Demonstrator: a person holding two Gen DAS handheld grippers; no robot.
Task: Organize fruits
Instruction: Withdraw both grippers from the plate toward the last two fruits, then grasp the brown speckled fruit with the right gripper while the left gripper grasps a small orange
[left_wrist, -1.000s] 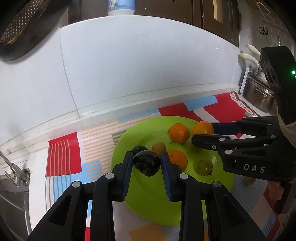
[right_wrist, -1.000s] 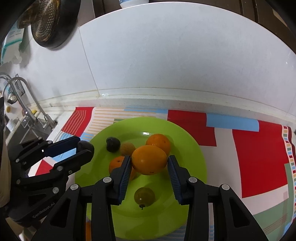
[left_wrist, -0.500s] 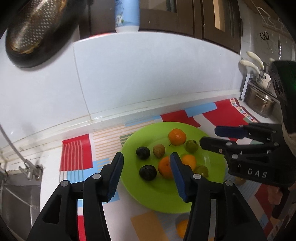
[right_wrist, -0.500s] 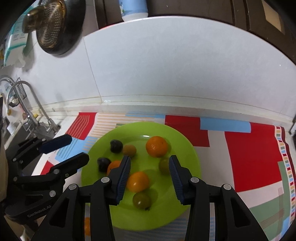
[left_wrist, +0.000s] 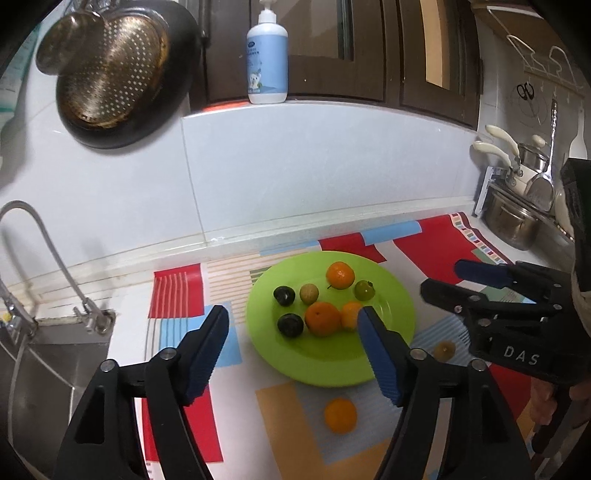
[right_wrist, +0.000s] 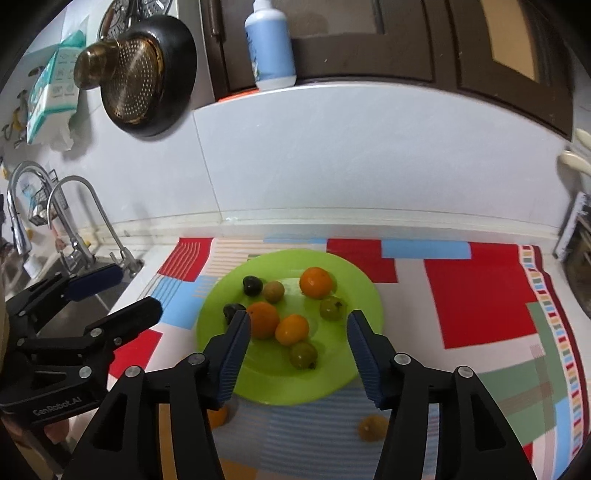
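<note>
Fruit still lies off the green plate (left_wrist: 391, 354), so the step in hand looks like fetching the strays; two remain on the patterned mat (left_wrist: 443, 258) over the desk: an orange (left_wrist: 340, 415) at lower centre of the left wrist view, below the plate's near rim, and a small brownish fruit (left_wrist: 444, 350) just right of that rim. Seven pieces sit on the plate: two dark plums (left_wrist: 283, 295), a tan fruit (left_wrist: 308, 293), oranges (left_wrist: 323, 318) and greenish ones (right_wrist: 303, 355); in the right wrist view the lowest green one lies nearest the rim.

To do this well, each stray is best approached from above with the jaws set wide and centred on it, pads closing gently across the middle so it does not roll away on the cloth; it should then be set into a bare patch of the plate, clear of the pile.

Left gripper (left_wrist: 291, 350) points down at a slant over the plate's left half, its jaws opening and holding nothing; right gripper (right_wrist: 299, 354) slants down likewise above the plate's near edge, its jaws opening too, narrower, nothing held; it also shows at the right of the left view.
</note>
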